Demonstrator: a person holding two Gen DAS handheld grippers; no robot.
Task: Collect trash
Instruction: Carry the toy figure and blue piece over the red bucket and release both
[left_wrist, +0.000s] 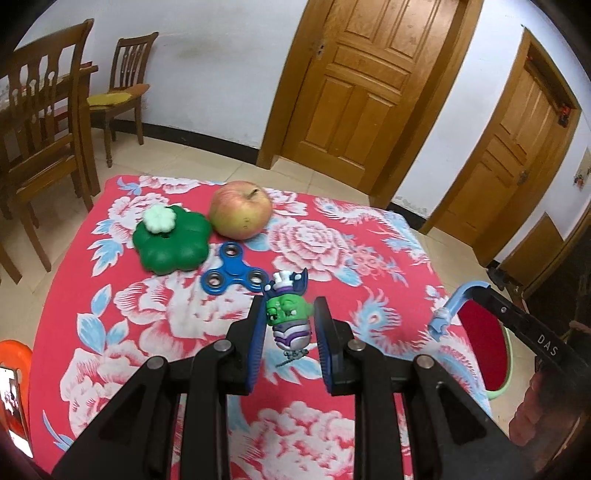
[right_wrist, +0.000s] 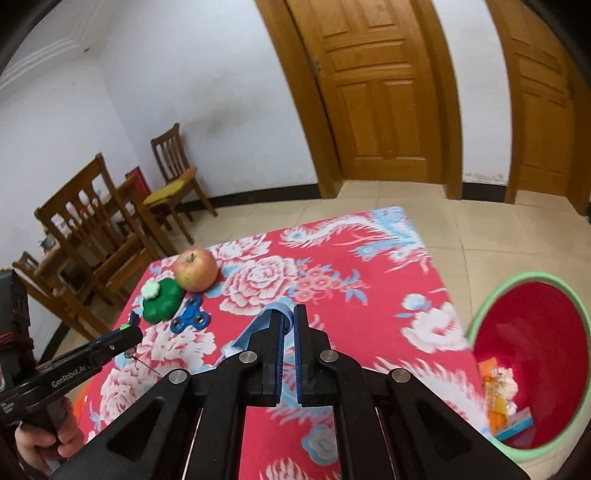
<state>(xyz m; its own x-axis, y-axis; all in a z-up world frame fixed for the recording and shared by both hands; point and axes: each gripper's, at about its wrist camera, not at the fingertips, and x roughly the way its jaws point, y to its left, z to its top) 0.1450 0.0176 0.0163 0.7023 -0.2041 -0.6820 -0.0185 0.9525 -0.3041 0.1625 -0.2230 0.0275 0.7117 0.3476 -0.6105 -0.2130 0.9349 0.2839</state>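
Bin (right_wrist: 532, 362) beside floral table (right_wrist: 332, 266)

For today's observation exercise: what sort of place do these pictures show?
Most likely a room in a home: wooden dining chairs by a wall, panelled wooden doors, a tiled floor.

The bin (right_wrist: 532, 369) runs off the frame's right edge — its contents (right_wrist: 502, 398) blurred.

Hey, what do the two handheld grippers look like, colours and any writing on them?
Both are black linkage frames with silver pivot pins and blue ribbed pads: the left gripper and the right gripper. White lettering reading GenRobot.AI runs along the left one's body. No sleeve is visible.
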